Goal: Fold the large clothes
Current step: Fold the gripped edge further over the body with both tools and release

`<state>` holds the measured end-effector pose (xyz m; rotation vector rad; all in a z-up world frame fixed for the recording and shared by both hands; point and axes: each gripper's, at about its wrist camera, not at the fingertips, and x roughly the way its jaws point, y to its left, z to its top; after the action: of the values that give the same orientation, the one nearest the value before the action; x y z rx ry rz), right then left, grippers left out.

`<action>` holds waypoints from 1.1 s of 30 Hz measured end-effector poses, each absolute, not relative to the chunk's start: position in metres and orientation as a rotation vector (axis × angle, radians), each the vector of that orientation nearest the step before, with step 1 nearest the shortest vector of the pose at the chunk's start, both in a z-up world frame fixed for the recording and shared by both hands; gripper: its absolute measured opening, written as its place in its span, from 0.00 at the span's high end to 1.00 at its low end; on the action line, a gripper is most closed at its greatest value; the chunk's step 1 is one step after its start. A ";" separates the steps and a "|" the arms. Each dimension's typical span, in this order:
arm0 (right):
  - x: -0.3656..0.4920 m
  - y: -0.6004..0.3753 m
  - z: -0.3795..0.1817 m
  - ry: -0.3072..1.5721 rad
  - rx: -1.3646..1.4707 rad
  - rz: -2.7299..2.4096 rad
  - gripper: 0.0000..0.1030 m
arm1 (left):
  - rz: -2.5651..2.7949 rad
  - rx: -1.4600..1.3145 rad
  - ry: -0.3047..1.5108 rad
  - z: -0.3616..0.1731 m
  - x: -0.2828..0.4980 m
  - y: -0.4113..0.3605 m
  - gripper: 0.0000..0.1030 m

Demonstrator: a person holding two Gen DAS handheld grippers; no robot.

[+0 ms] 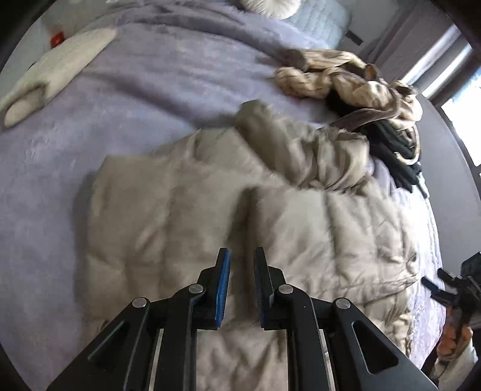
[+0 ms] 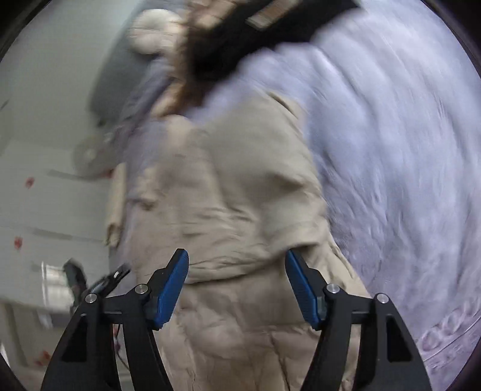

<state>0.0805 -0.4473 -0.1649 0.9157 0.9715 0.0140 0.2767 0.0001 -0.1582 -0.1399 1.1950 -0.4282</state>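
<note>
A large beige quilted jacket (image 1: 228,210) lies spread on a lavender bedspread (image 1: 120,99), one sleeve folded across its upper part. My left gripper (image 1: 242,255) hovers over the jacket's middle, jaws a narrow gap apart with nothing between them. The right gripper shows at the right edge of the left wrist view (image 1: 442,288). In the right wrist view my right gripper (image 2: 237,258) is open wide above the same jacket (image 2: 228,192), holding nothing. That view is motion-blurred.
A heap of cream patterned and dark clothes (image 1: 369,99) lies beyond the jacket at the right. A folded cream garment (image 1: 57,72) lies at the far left. Pillows (image 1: 300,12) sit at the head of the bed. The bed's edge runs along the right.
</note>
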 end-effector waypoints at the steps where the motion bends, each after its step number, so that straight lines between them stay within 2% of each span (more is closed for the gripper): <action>1: 0.083 -0.456 -0.161 0.939 0.924 -0.006 0.31 | -0.442 -0.143 1.192 -0.158 0.278 -0.010 0.83; 5: 0.099 -0.512 -0.204 0.836 1.227 -0.097 0.32 | -0.438 -0.119 1.206 -0.172 0.285 -0.051 0.83; 9: 0.120 -0.536 -0.277 0.799 1.541 -0.076 0.40 | -0.399 -0.094 1.230 -0.197 0.287 -0.064 0.83; 10: 0.126 -0.535 -0.291 0.816 1.589 -0.055 0.48 | -0.398 -0.091 1.236 -0.202 0.286 -0.062 0.83; 11: 0.134 -0.532 -0.300 0.838 1.631 -0.035 0.74 | -0.398 -0.088 1.245 -0.208 0.285 -0.059 0.84; 13: 0.147 -0.526 -0.290 0.850 1.567 0.016 0.84 | -0.377 -0.068 1.257 -0.216 0.284 -0.054 0.83; 16: 0.171 -0.511 -0.240 0.928 1.150 0.018 0.87 | -0.366 -0.064 1.260 -0.219 0.285 -0.053 0.84; 19: 0.190 -0.510 -0.241 1.073 0.832 -0.140 0.87 | -0.375 -0.043 1.256 -0.219 0.284 -0.063 0.84; 24: 0.174 -0.525 -0.254 1.044 0.923 -0.255 0.86 | -0.374 -0.005 1.245 -0.221 0.281 -0.074 0.84; 28: 0.146 -0.514 -0.212 1.000 0.808 -0.336 0.86 | -0.388 -0.017 1.247 -0.221 0.280 -0.071 0.84; 33: 0.129 -0.455 -0.169 1.005 0.615 -0.188 0.86 | -0.391 0.004 1.245 -0.217 0.282 -0.075 0.83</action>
<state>0.1293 -0.4549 -0.1692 0.6155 1.0053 -0.1879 0.2822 -0.0749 -0.2168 0.0043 1.2451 -0.3906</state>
